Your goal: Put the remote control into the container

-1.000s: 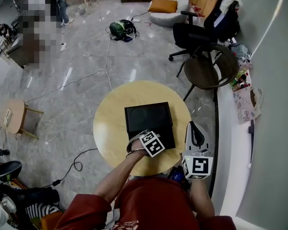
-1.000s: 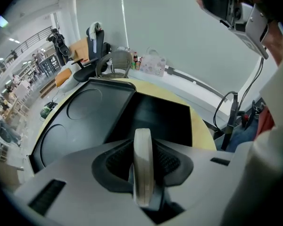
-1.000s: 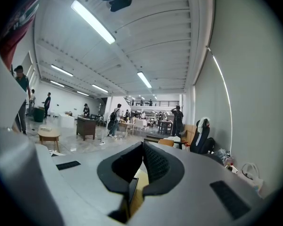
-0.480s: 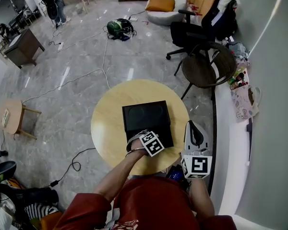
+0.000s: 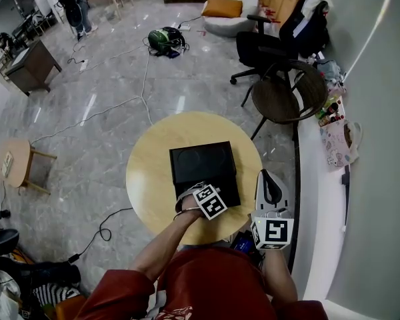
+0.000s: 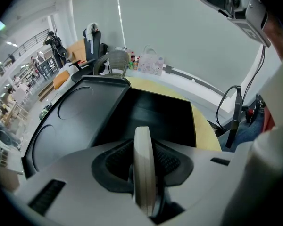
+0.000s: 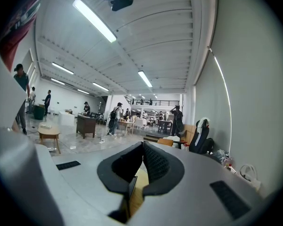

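A black square container (image 5: 203,165) lies open on the round yellow table (image 5: 150,179). At its near edge my left gripper (image 5: 197,192) is shut on a slim white remote control (image 6: 142,168), which I see edge-on between the black pads. In the left gripper view the container's dark inside (image 6: 155,119) lies just beyond the left gripper (image 6: 142,142). My right gripper (image 5: 269,182) hangs off the table's right rim, pointing away. Its jaws meet in the right gripper view, and the right gripper (image 7: 142,147) holds nothing.
A white ledge (image 5: 320,199) runs along the right with bottles and a bag on it. A dark round side table (image 5: 290,92) and an office chair (image 5: 273,45) stand behind the table. Cables (image 5: 107,109) cross the floor, and a small wooden table (image 5: 20,162) stands at the left.
Both grippers keep their places and the left one still holds the remote. Only the head view has drifted a little.
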Demonstrator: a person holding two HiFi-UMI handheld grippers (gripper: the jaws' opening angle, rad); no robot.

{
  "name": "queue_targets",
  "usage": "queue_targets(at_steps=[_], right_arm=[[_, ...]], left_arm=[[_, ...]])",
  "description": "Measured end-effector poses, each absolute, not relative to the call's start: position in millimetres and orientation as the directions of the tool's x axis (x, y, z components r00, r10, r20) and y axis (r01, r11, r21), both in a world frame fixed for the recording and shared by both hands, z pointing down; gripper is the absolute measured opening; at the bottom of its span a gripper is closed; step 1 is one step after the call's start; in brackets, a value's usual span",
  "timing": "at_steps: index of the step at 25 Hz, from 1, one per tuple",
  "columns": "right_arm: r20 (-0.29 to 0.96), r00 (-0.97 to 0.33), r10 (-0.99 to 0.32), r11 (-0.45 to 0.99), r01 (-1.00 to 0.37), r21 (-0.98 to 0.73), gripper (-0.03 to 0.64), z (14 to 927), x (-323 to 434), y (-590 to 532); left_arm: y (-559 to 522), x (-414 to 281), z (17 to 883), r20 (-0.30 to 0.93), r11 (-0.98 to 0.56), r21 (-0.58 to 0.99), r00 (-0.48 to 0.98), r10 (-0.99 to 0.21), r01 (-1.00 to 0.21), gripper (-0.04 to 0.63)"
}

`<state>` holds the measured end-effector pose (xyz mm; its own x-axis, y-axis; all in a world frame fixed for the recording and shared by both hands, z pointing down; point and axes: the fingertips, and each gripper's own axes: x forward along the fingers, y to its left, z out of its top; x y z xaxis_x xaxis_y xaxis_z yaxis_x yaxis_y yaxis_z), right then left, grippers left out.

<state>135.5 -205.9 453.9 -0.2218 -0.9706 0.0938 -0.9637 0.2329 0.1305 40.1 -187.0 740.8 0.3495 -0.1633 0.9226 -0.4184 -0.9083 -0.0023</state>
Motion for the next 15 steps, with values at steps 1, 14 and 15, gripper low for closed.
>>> queue_targets(at_steps=[1,14,15], right_arm=[[0.095,-0.222,-0.97,0.233,-0.964,0.13,0.023,454,135,-206],[0.095,-0.225,-0.97,0.236,-0.964,0.125,0.023,447,132,-210],[0.094,-0.224,-0.97,0.235,-0.964,0.125,0.023,448,132,-209]], left_arm=[[-187,41,741,0.921,-0.91,-0.005,0.353,-0.166,-0.415,0.112],[-192,47,726,0.896,-0.906,0.015,0.408,-0.175,-0.424,0.138],[-191,46,727,0.897,-0.907,0.016,0.406,-0.173,-0.422,0.143]])
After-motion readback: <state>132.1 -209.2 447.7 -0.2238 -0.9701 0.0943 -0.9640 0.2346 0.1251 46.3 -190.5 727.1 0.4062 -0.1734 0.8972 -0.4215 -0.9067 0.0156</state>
